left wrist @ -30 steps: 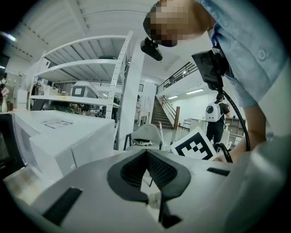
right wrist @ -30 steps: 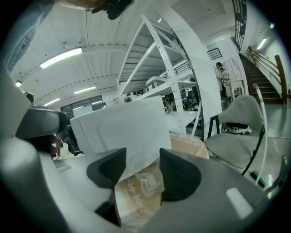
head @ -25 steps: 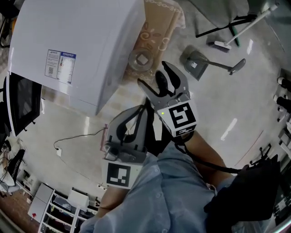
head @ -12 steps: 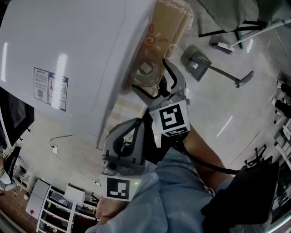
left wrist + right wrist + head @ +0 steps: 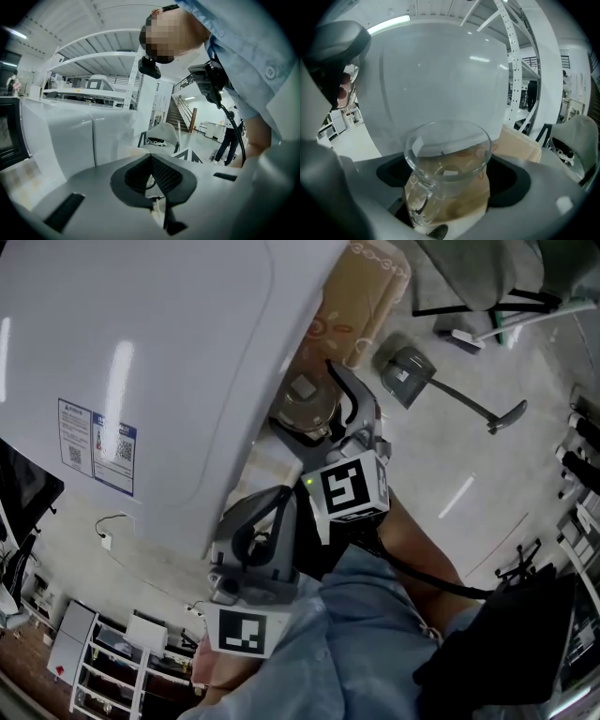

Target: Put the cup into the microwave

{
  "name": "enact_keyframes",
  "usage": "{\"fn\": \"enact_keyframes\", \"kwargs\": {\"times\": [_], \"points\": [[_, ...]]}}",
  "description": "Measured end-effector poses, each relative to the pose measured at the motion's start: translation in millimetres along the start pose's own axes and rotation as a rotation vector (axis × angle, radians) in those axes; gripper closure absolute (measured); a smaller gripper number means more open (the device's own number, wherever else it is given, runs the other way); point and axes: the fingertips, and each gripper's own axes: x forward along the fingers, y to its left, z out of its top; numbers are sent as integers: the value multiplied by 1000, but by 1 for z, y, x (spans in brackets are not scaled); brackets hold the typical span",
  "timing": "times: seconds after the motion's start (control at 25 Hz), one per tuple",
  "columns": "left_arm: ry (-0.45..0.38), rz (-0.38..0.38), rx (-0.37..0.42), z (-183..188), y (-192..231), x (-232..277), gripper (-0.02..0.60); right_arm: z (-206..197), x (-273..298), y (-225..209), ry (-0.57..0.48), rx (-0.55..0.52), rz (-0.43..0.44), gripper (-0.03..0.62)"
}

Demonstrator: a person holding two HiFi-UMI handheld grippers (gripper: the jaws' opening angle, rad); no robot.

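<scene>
A clear glass cup point(image 5: 302, 412) with a handle stands upright on a beige patterned cloth point(image 5: 361, 296), beside the white microwave point(image 5: 141, 352). My right gripper point(image 5: 306, 393) straddles it. Its jaws have just been opening, and the cup point(image 5: 447, 173) now stands between them with a gap at the pads, so the right gripper point(image 5: 449, 190) is open. The handle points toward me. My left gripper point(image 5: 281, 498) hangs lower and nearer my body, its pads closed with nothing in them. In the left gripper view, the left gripper point(image 5: 152, 180) faces past the microwave's side point(image 5: 70, 136).
The microwave's white casing point(image 5: 440, 79) rises close behind the cup. Its dark door window point(image 5: 7, 136) shows at the far left. A grey dustpan point(image 5: 403, 367) and a broom lie on the floor to the right. Shelving stands at the lower left.
My right gripper has come down and forward from short of the cup to either side of it, with its jaws wider. The left gripper has shifted slightly.
</scene>
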Motion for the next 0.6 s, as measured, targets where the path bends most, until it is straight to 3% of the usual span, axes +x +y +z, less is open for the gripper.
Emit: {"fn": "enact_keyframes", "kwargs": {"times": [0.24,0.44,0.48,0.52,0.6], "points": [[-2,-3,-10,1,0,3,577,-4,2,5,33,-85,30,136],[-9,-1,-18,4,0,4,577,-5,3,4,68,-88,35,141],[-10,-1,-19,4,0,4,577,-5,2,2,70,-84,23,160],[-11,-2,-19,4,0,3,577,-5,2,0,68,-81,12,220],[-15,-2,-19,5,-1,2,577,-5,2,-2,58,-83,4,233]]}}
